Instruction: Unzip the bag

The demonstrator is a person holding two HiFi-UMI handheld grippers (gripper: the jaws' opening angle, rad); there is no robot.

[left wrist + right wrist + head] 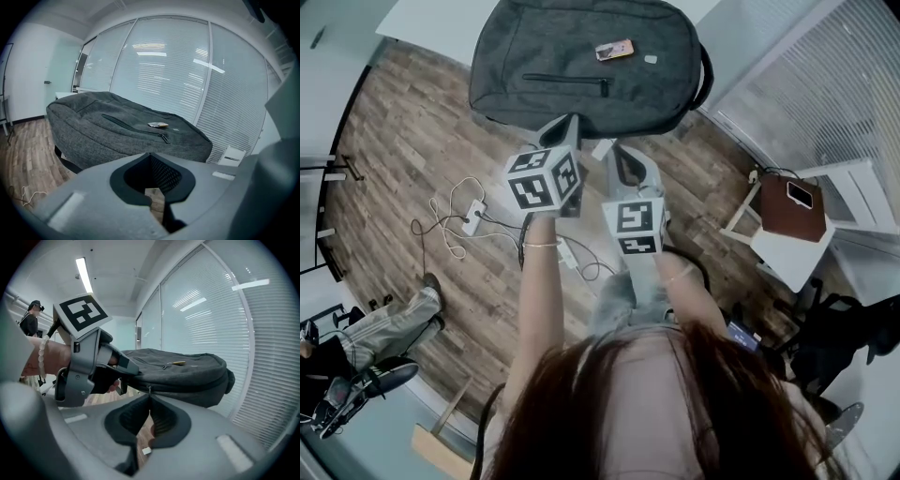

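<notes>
Nothing's undone yet — the grey bag (581,52) lies zipped on the white table (422,26), left gripper (151,154) closed and empty at its near edge, right gripper (150,397) closed just at the side zip's pull (150,389).

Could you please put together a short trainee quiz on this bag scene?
1. True or false: the front pocket zip on the bag is open.
2. What lies on top of the bag? A) a small flat item B) a mug C) a laptop
3. In one word, how do the jaws of the left hand-held gripper stand?
Key: 1 false, it is closed. 2 A. 3 shut, with nothing between them.
</notes>
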